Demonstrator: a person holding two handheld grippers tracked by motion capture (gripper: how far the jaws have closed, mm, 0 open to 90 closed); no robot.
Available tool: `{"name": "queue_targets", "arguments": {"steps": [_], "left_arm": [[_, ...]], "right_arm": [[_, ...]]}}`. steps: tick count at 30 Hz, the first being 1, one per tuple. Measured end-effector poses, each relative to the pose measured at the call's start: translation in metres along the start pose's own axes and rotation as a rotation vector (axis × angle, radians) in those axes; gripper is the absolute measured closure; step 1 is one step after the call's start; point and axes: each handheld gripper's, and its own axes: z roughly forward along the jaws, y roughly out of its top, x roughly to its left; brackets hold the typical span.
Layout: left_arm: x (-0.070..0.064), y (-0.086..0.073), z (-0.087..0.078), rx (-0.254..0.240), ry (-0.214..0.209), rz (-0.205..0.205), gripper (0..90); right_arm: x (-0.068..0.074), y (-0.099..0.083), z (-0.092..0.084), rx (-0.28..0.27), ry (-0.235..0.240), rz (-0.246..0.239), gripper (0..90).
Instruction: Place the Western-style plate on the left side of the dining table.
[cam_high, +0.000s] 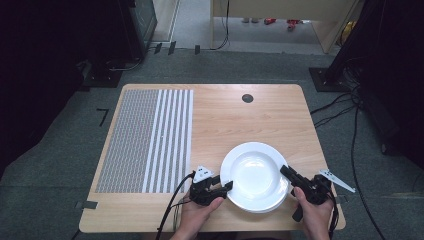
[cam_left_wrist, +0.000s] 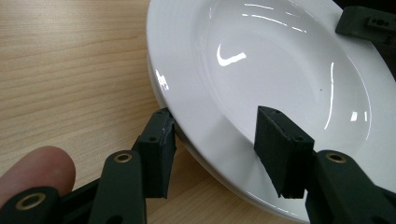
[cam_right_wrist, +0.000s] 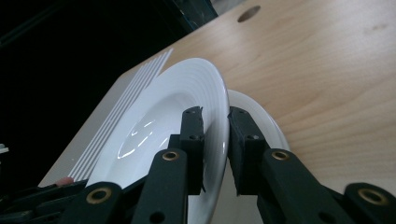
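Two white plates are stacked on the wooden table (cam_high: 225, 110) near its front edge. My right gripper (cam_high: 284, 170) (cam_right_wrist: 215, 112) is shut on the right rim of the top plate (cam_high: 252, 172) (cam_right_wrist: 177, 102), which tilts off the lower plate (cam_right_wrist: 254, 109) (cam_left_wrist: 219, 179). My left gripper (cam_high: 230, 186) (cam_left_wrist: 217, 126) straddles the top plate's (cam_left_wrist: 280, 60) left rim. One of its jaws sits at the rim's outer edge and the other hovers over the plate's inside with a gap, so it is open.
A grey-and-white striped mat (cam_high: 145, 140) covers the left part of the table. A round cable hole (cam_high: 247, 98) is at the back edge. Bare wood lies behind the plates. Cables and dark equipment stand on the floor around the table.
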Motion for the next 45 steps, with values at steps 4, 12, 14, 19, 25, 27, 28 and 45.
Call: {"name": "queue_targets", "arguments": {"steps": [4,12,14,19,25,27,28,45], "left_arm": [[0.000,0.000,0.000,-0.006,0.004,0.010,49.2],[0.000,-0.002,-0.001,-0.038,0.007,0.011,51.8],[0.002,-0.002,-0.002,-0.047,0.000,-0.006,54.1],[0.003,-0.001,-0.004,-0.058,0.004,-0.012,56.8],[0.002,0.000,-0.005,-0.069,0.032,-0.016,57.0],[0.002,0.000,-0.005,-0.069,0.034,-0.018,57.1],[0.003,0.001,-0.005,-0.072,0.035,-0.021,57.3],[0.014,0.006,-0.016,-0.087,0.000,-0.087,65.3]], "right_arm": [[0.001,-0.001,0.002,-0.034,0.047,-0.028,79.5],[-0.001,-0.003,0.004,-0.037,0.048,-0.023,79.1],[-0.001,-0.004,0.005,-0.034,0.046,-0.020,78.9],[-0.001,-0.004,0.005,-0.029,0.057,-0.012,79.2],[-0.005,-0.005,0.006,-0.022,0.089,0.055,80.7],[-0.005,-0.006,0.006,-0.021,0.092,0.060,80.8],[-0.005,-0.006,0.006,-0.020,0.098,0.063,80.8],[0.007,-0.010,0.005,-0.040,0.097,0.052,81.0]]}}
